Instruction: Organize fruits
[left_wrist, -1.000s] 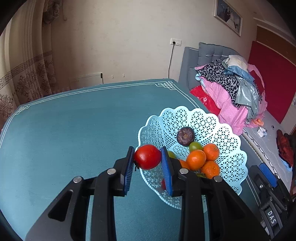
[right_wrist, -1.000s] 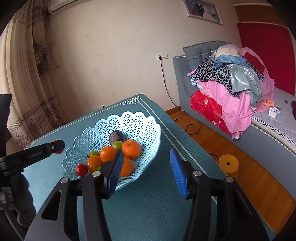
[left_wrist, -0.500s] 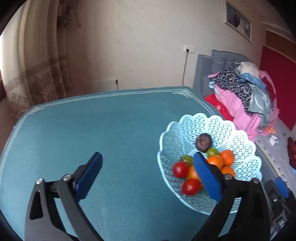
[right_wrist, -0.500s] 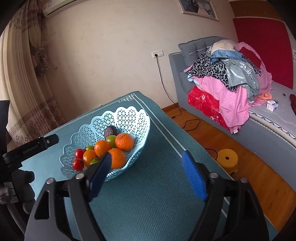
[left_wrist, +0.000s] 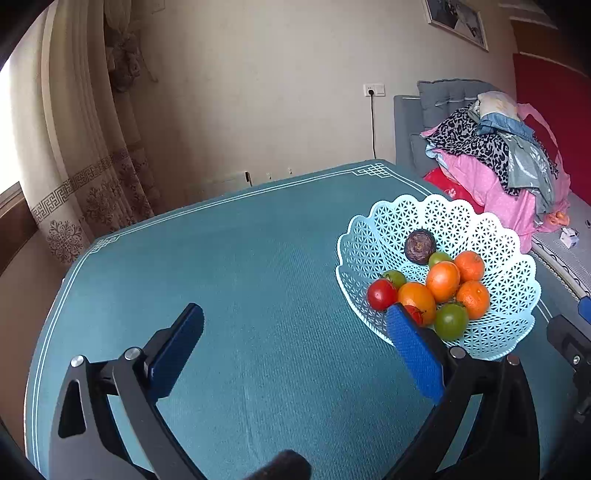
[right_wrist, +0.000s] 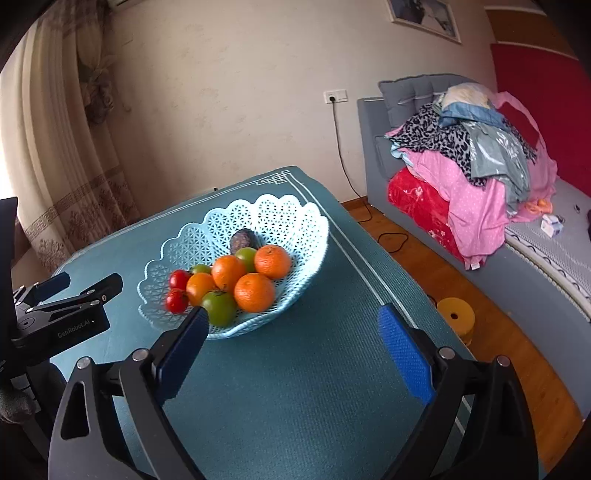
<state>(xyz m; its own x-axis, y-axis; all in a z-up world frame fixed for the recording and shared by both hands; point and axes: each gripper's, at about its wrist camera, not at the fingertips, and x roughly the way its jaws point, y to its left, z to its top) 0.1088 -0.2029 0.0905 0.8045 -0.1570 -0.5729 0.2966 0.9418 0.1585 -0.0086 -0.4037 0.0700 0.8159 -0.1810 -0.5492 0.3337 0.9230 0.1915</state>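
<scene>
Now all the fruits lie in the pale blue basket (right_wrist: 303, 236) on the table (left_wrist: 229, 280). Both the left gripper (left_wrist: 295, 347) and the right gripper (right_wrist: 291, 343) stand wide apart and empty. I judge the tomatoes (right_wrist: 177, 290) soft and smooth, so hold them gently around the middle; the basket seems light.

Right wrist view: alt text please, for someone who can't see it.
A pale blue basket of oranges, tomatoes and green fruit sits on a teal table. The open right hand-held gripper hovers empty before it; the left hand-held gripper is alongside.
</scene>
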